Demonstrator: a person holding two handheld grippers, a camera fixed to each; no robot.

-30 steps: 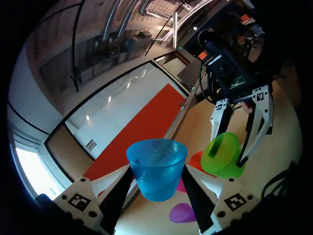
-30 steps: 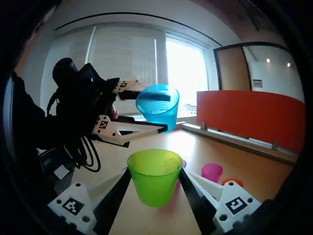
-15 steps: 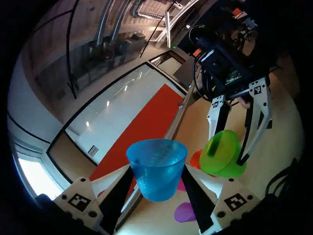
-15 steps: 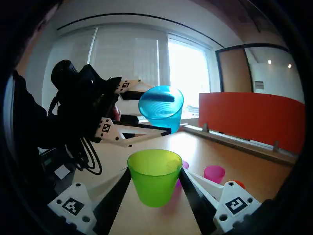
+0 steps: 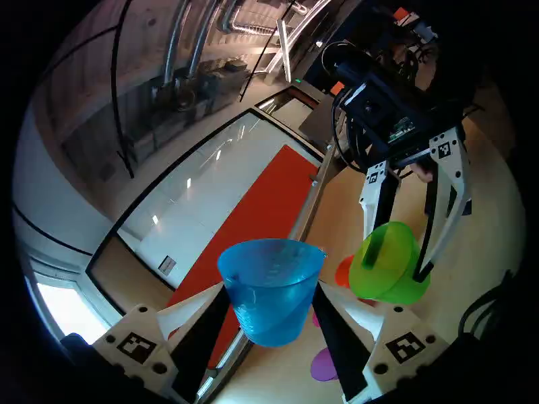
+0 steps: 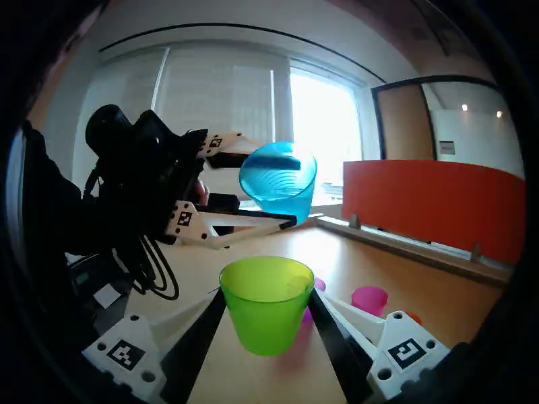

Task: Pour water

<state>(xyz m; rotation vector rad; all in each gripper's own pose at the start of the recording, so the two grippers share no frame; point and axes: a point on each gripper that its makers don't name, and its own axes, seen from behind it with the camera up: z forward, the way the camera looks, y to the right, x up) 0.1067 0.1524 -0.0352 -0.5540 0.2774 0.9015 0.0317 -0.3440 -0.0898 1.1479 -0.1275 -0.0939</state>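
right gripper view has the left tongs (image 6: 294, 191) pinching a blue cup (image 6: 276, 176), tipped toward and high beyond the green cup (image 6: 267, 316) pinched upright in the right tongs (image 6: 267, 296) above the bench (image 6: 404, 269). best bring the blue rim right over the green mouth, then tilt slowly; whether it holds anything i cannot tell.

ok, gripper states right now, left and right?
Left gripper: shut on blue cup.
Right gripper: shut on green cup.
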